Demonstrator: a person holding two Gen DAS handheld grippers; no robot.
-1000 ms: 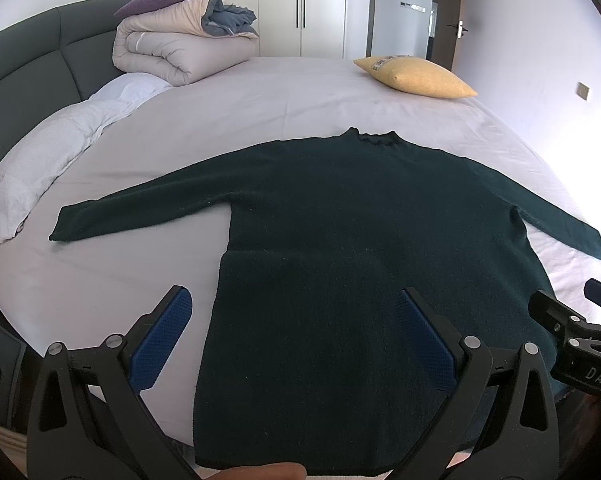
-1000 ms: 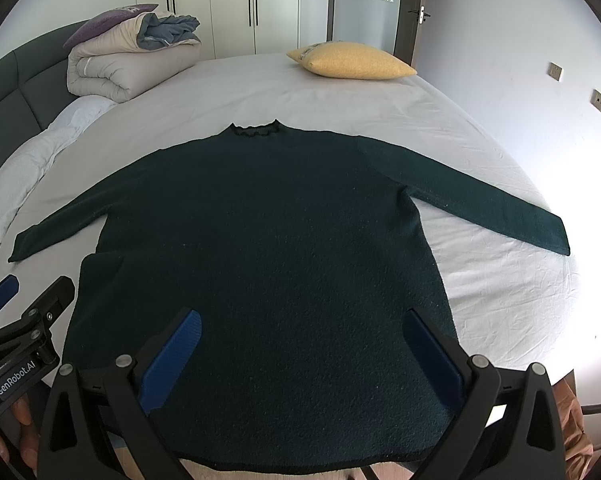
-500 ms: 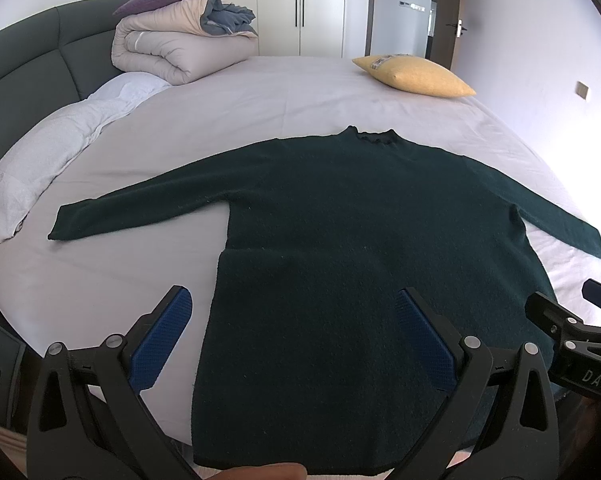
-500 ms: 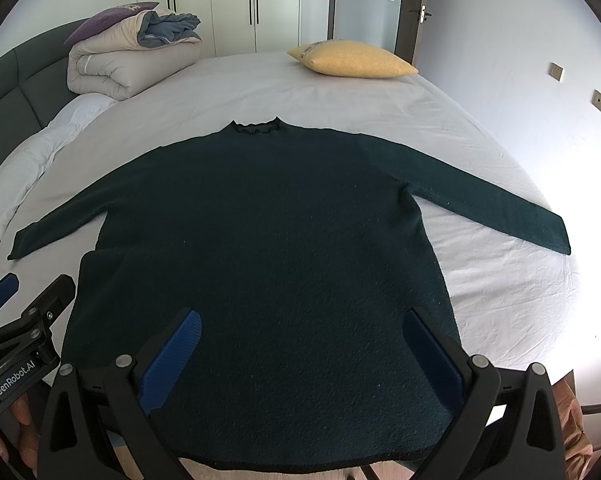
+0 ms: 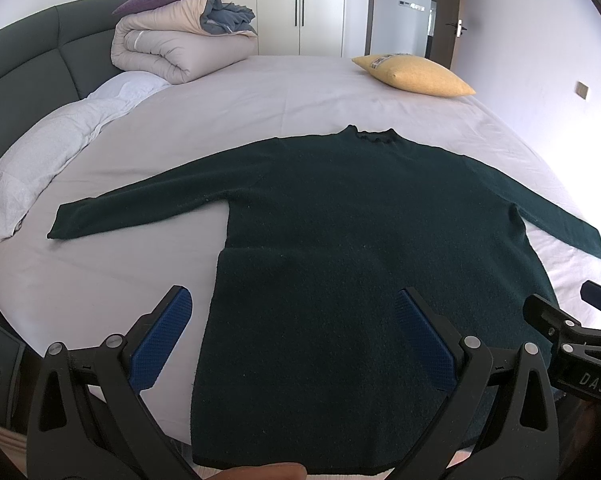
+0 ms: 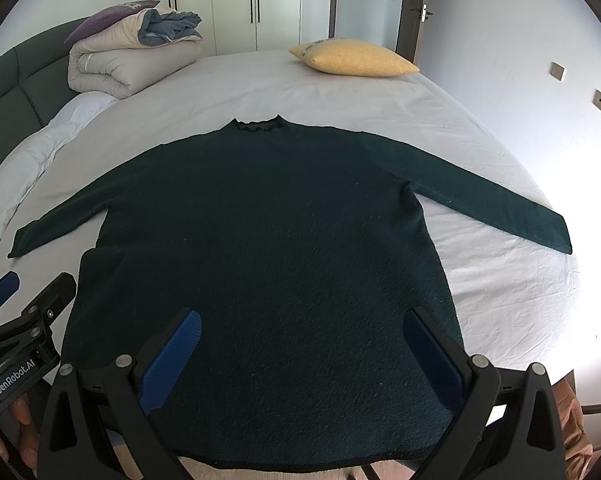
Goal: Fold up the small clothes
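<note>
A bed [image 5: 284, 92] covered by a pale sheet is seen. On it a dark green sweater [image 5: 360, 248] is spread flat, sleeves out. A rolled quilt [image 5: 172, 50], a white pillow [image 5: 48, 152] and a yellow cushion [image 5: 416, 74] are laid near its far side.

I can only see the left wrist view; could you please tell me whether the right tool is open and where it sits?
Observer: The right tool is open and holds nothing. Its pads hang above the lower body of the sweater.
Operator: Thank you. Is the hem folded at its right corner?
Observer: No. In the right wrist view the hem lies flat right up to that corner.
Operator: Is anything lying on the bed below the right sleeve?
Observer: Only wrinkled sheet shows below the right sleeve.
</note>
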